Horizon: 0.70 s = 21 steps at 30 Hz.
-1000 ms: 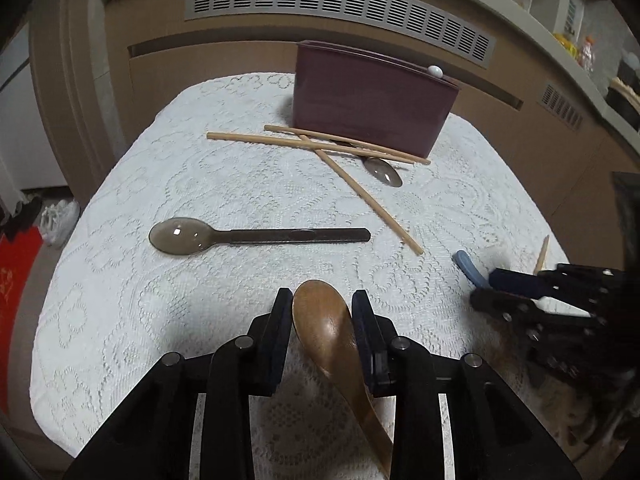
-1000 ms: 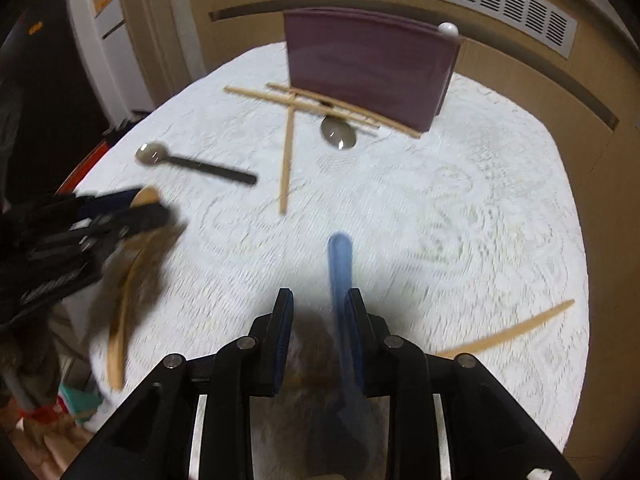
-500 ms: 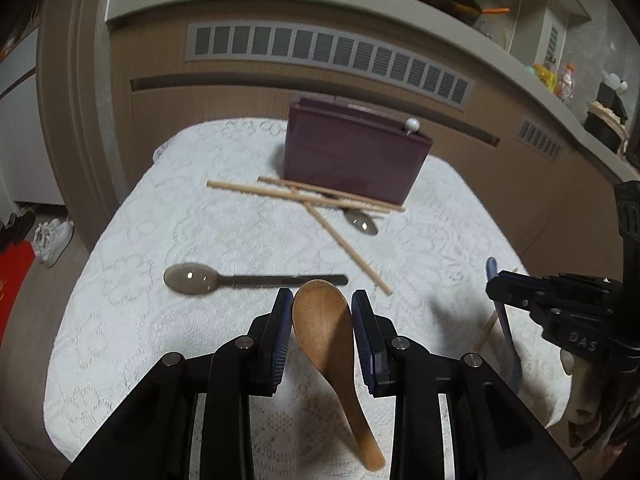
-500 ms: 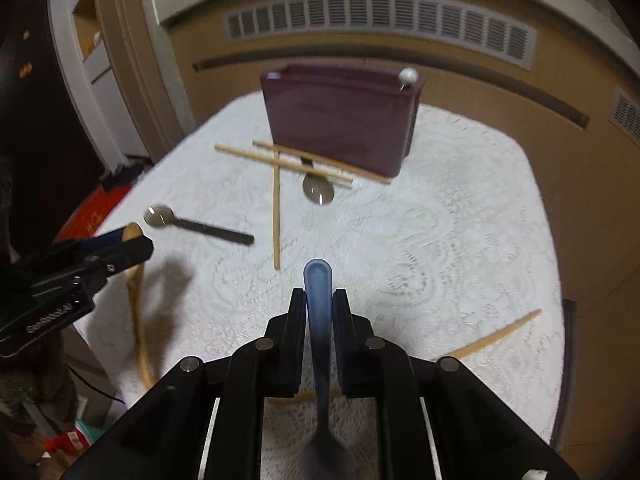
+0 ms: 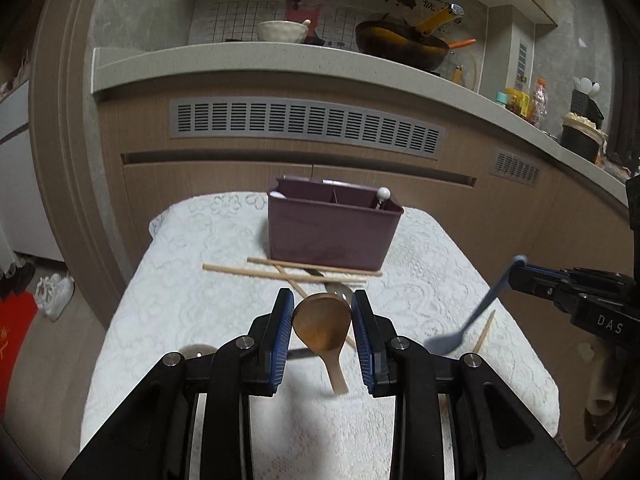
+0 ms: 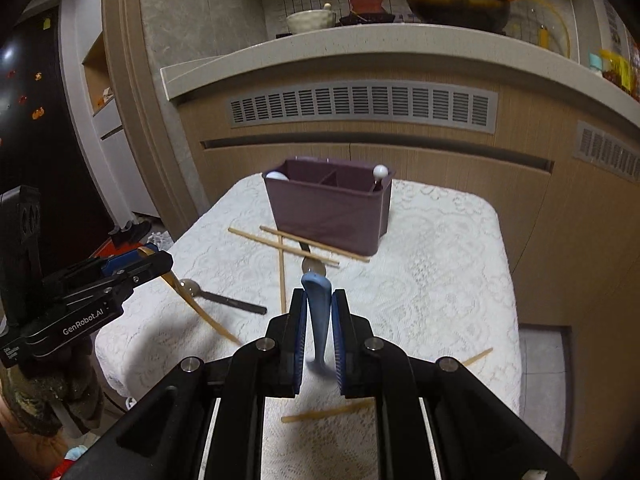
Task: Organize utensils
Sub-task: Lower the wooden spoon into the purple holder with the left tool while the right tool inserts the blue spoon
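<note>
I hold two spoons up over the bench (image 5: 224,240). My left tongs (image 5: 322,322) are partly closed and pinch the wooden spoon (image 5: 322,322) by its bowl. The bowl points up and away from me, and the handle hangs down toward 6 o'clock. My right tongs (image 6: 319,322) have just been closing and are now squeezed tight on the blue spoon (image 6: 318,312). Its handle tip sticks up at 12 o'clock and its bowl hangs below.

The purple utensil box (image 6: 328,208) stands straight ahead at 12 o'clock from both tongs, at the far end of the bench. Its long side runs from 9 to 3 o'clock, and a wall splits it into left and right parts. I think both tongs are about as near to it. The chopsticks (image 5: 288,272) lie crossed just in front of the box.
</note>
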{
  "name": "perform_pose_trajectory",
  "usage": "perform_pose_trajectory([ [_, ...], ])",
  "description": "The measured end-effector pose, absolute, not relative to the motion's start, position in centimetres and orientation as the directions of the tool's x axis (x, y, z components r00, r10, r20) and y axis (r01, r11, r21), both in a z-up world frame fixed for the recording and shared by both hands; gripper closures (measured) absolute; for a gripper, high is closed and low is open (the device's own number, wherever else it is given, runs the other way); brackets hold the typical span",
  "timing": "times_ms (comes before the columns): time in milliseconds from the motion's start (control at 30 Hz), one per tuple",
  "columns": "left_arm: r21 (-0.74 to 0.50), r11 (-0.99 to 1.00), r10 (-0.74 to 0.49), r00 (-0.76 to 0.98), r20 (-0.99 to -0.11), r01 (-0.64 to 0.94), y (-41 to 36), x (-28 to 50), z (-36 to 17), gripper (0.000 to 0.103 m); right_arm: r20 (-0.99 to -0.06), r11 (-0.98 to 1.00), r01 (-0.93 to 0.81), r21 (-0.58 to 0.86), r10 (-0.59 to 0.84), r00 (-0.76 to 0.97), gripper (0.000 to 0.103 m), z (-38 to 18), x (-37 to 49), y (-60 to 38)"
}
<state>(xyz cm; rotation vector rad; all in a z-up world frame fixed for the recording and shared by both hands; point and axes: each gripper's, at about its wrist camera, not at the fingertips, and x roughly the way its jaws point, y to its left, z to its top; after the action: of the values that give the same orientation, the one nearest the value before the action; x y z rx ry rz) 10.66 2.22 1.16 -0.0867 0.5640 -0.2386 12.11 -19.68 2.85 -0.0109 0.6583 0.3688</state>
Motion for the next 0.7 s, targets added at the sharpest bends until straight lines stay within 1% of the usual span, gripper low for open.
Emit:
perform_pose_trajectory([
  [167,-0.123,0.971,-0.240,0.828,-0.507,0.206,2.1,11.6,2.2,0.073,-0.575,0.938,-0.340,0.073,0.318,0.753,0.096,4.1,13.2,-19.3],
  [267,-0.141,0.969,-0.247,0.822,-0.513,0.204,2.3,12.1,2.4,0.073,-0.573,0.941,-0.335,0.051,0.302,0.762,0.096,4.4,14.1,-19.2],
  [433,-0.159,0.967,-0.255,0.802,-0.540,0.201,2.5,12.2,1.2,0.073,-0.617,0.941,-0.330,0.076,0.305,0.726,0.096,2.6,15.1,-19.6],
  [533,-0.175,0.965,-0.260,0.787,-0.560,0.195,2.7,12.3,0.3,0.073,-0.651,0.947,-0.313,0.072,0.282,0.705,0.095,0.8,15.5,-19.8],
  [567,-0.181,0.964,-0.263,0.783,-0.564,0.193,2.7,12.4,0.1,0.073,-0.658,0.952,-0.300,0.061,0.264,0.706,0.089,0.2,15.6,-20.0],
  [600,-0.186,0.964,-0.264,0.780,-0.568,0.191,2.8,12.4,-0.1,0.073,-0.670,0.956,-0.290,0.053,0.249,0.699,0.071,-0.6,15.9,-20.1],
  [633,-0.190,0.964,-0.264,0.777,-0.571,0.188,2.9,12.4,-0.2,0.073,-0.686,0.956,-0.287,0.058,0.247,0.684,0.059,-1.3,16.1,-20.3],
  [667,-0.192,0.963,-0.265,0.774,-0.575,0.187,3.0,12.4,-0.4,0.073,-0.703,0.960,-0.272,0.072,0.242,0.669,0.043,-2.3,16.4,-20.6],
  [700,-0.192,0.964,-0.265,0.773,-0.577,0.186,3.0,12.3,-0.5,0.073,-0.708,0.966,-0.246,0.081,0.230,0.668,0.043,-3.2,16.4,-21.1],
])
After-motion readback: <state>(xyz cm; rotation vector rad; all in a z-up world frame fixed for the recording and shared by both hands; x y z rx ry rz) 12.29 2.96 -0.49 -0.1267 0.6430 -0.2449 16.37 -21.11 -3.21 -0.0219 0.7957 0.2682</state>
